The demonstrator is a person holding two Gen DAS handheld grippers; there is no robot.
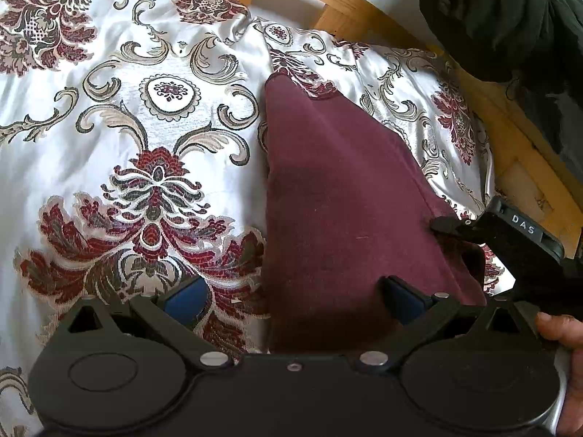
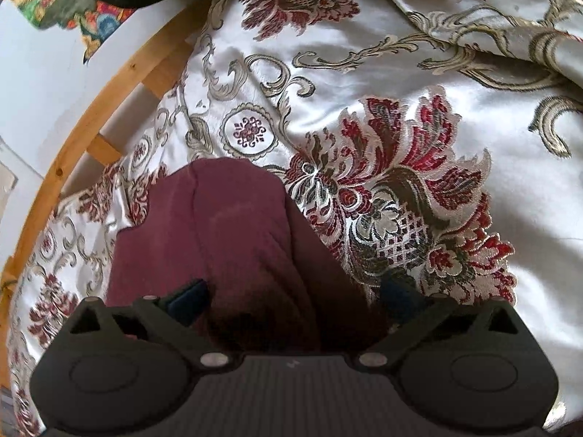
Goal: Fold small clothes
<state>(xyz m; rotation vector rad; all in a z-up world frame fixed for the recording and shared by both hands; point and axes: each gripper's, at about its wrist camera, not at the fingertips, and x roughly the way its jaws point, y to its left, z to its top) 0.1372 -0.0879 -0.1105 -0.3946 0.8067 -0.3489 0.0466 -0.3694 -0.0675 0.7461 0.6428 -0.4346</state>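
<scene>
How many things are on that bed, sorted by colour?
Maroon: 1, the folded garment lying flat.
White with red and gold flowers: 1, the bedspread under it.
Black: 1, a dark bundle at the bed's edge; what it is I cannot tell.
Total: 3

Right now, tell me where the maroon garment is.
The maroon garment lies flat on the floral bedspread, toward the wooden bed rail. In both wrist views it lies just ahead of the open tongs.
</scene>
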